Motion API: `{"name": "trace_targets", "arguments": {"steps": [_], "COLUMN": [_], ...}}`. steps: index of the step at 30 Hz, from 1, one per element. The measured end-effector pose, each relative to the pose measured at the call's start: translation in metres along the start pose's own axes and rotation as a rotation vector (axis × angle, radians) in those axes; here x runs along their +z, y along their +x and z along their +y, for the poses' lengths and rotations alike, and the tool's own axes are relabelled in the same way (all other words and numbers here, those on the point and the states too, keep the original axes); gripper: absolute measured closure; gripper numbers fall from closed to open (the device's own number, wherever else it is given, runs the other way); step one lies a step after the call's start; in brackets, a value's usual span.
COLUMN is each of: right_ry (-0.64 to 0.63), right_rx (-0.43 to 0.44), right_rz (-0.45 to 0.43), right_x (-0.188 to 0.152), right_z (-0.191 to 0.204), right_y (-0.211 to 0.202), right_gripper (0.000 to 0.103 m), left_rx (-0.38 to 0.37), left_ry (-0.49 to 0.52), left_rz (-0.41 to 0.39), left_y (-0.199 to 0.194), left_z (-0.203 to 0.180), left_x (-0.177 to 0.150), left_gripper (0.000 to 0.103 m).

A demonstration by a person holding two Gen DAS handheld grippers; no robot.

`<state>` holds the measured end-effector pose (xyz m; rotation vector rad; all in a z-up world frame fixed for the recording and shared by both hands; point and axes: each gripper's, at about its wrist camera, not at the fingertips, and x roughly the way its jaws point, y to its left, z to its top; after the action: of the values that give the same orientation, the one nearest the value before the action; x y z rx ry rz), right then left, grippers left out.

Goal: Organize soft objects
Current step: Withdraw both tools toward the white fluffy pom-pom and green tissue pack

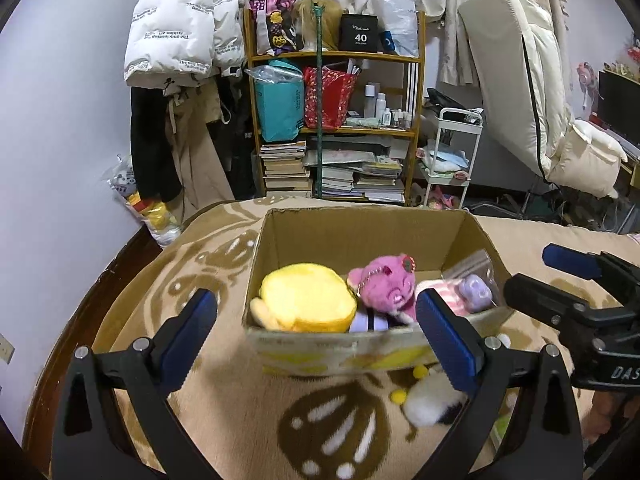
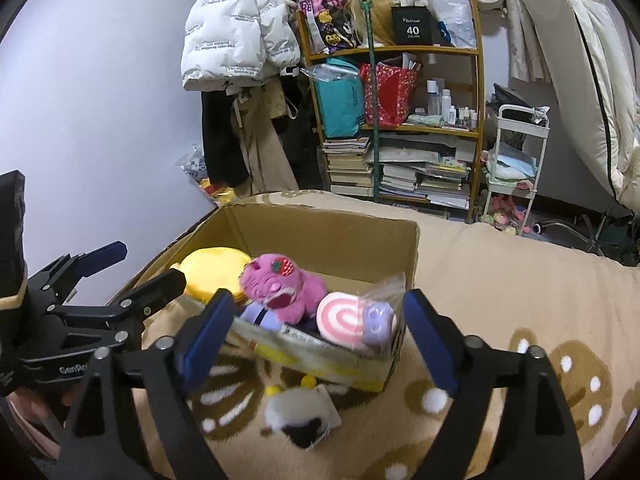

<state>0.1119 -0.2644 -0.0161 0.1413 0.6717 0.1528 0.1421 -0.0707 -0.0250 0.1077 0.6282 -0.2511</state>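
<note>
An open cardboard box [image 1: 360, 236] [image 2: 320, 236] sits on the patterned blanket. Inside lie a yellow plush [image 1: 308, 298] [image 2: 214, 272], a pink plush pig [image 1: 386, 286] [image 2: 282, 286], a pink-and-white swirl plush [image 2: 342, 318] [image 1: 444, 294] and a purple toy in a clear bag [image 1: 474, 286] [image 2: 378, 320]. A white-and-black plush with yellow pompoms [image 1: 430, 398] [image 2: 302, 414] lies on the blanket in front of the box. My left gripper [image 1: 316, 340] is open and empty, facing the box front. My right gripper [image 2: 316, 340] is open and empty above the white plush.
The beige blanket [image 1: 332, 432] with brown shapes covers the bed. Behind stand a wooden shelf [image 1: 336, 56] with bags and books, hanging coats [image 1: 180, 40], a white cart [image 1: 452, 160] and a folded mattress [image 1: 532, 80]. The bed's wooden edge [image 1: 100, 288] runs at left.
</note>
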Motion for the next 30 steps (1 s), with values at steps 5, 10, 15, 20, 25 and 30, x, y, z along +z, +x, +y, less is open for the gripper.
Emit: {"name": "trace_targets", "arguments": {"steps": [5,10,15,20,25,30], "right_ry": [0.009,0.046,0.063,0.082,0.104,0.123], "right_rx": [0.01,0.004,-0.006,-0.026,-0.068,-0.102], "right_rz": [0.014,0.037,0.068,0.101,0.144,0.199], "right_x": [-0.009,-0.024,-0.038,-0.052,-0.061,-0.068], "right_z": [0.002,0.001,-0.001,-0.006,-0.013,-0.019], "right_y": [-0.017,-0.032,-0.042,-0.051,-0.052,-0.046], "right_gripper": [0.011,0.011,0.011,0.0,0.0,0.0], "left_rx": [-0.005,0.02,0.028,0.024,-0.016,-0.055], "left_ry": [-0.043,-0.022,0.007,0.04,0.061,0.074], "left_rz": [0.025,0.051,0.053,0.088,0.116,0.151], "left_y": [-0.017,-0.027,-0.038,-0.04,-0.039,-0.027], "left_z": [0.004,0.002,-0.004,-0.012,-0.02,-0.025], "left_x": [-0.013,-0.03,-0.036,-0.044,-0.048,-0.05], "left_gripper": [0.0,0.001,0.0,0.0,0.001,0.001]}}
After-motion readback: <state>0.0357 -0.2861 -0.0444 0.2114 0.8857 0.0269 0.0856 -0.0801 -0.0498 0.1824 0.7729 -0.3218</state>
